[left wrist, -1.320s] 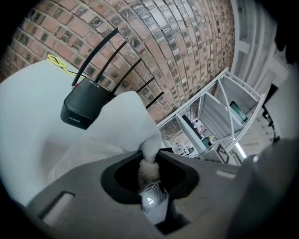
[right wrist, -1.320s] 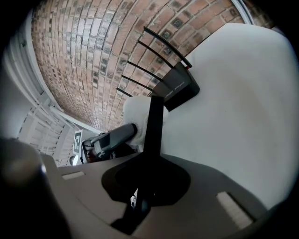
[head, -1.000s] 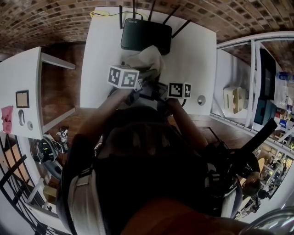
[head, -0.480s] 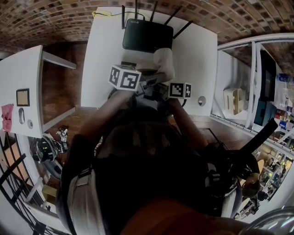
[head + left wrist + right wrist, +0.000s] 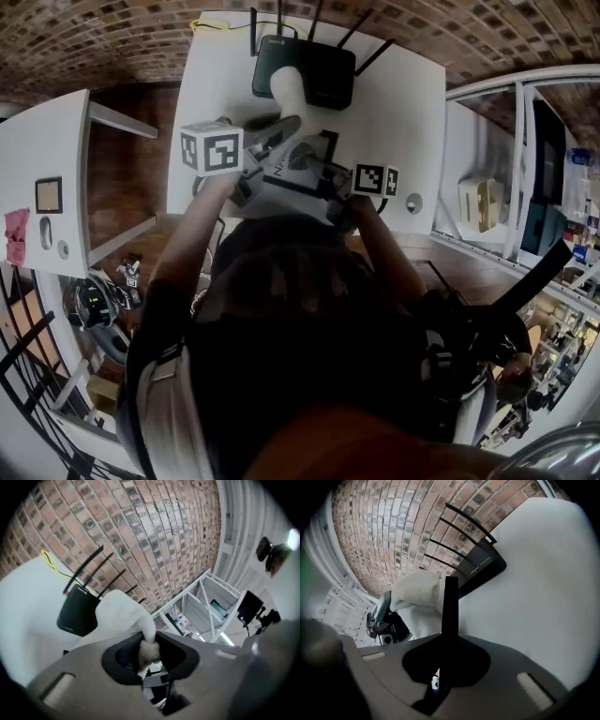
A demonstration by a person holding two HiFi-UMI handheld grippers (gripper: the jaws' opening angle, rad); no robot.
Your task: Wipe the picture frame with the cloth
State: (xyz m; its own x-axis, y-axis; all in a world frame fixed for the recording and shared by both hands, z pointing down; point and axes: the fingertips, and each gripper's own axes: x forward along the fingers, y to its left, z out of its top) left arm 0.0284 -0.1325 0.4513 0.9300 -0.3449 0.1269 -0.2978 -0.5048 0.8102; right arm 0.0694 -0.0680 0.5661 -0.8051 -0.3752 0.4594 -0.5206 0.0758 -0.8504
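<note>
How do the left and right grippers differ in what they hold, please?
The left gripper pinches a white cloth; the right gripper clamps the thin black picture frame by its edge. The left gripper's load bunches up, the right gripper's runs straight. Both are shut on something.

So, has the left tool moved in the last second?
Yes. Against the router, the left tool has shifted left, gripping the cloth.

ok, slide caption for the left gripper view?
Left gripper clamps the white cloth; black router on the white table, brick wall behind.
</note>
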